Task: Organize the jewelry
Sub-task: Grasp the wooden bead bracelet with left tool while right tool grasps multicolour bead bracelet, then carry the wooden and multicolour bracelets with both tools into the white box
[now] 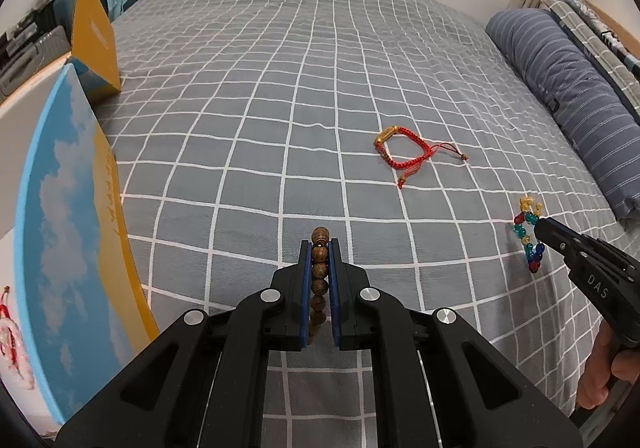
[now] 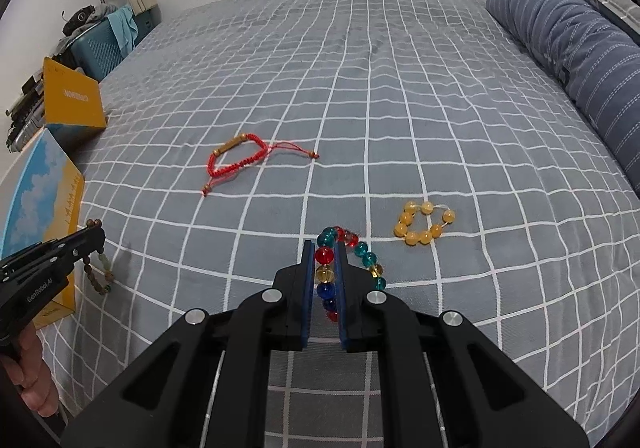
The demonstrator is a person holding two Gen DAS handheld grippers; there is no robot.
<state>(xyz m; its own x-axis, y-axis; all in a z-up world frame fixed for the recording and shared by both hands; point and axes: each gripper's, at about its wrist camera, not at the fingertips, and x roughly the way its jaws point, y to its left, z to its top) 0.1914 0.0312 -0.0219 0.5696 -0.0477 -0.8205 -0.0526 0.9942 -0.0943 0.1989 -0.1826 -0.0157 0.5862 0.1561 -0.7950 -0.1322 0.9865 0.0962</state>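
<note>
My left gripper (image 1: 320,248) is shut on a brown wooden bead bracelet (image 1: 320,272) and holds it above the bed; from the right wrist view the bracelet (image 2: 98,272) hangs below that gripper (image 2: 94,234). My right gripper (image 2: 324,248) is shut on a multicoloured glass bead bracelet (image 2: 325,256), which also shows in the left wrist view (image 1: 528,240) at that gripper's tip (image 1: 540,226). A red cord bracelet (image 1: 404,151) (image 2: 236,157) and a yellow bead bracelet (image 2: 424,224) lie on the grey checked bedspread (image 2: 400,87).
An open blue-and-yellow box (image 1: 68,228) (image 2: 40,187) stands at the bed's left edge, with its yellow lid (image 1: 94,35) (image 2: 72,99) behind it. A red-and-white item (image 1: 10,332) lies inside the box. A striped blue bolster (image 1: 568,87) (image 2: 580,47) lines the right side.
</note>
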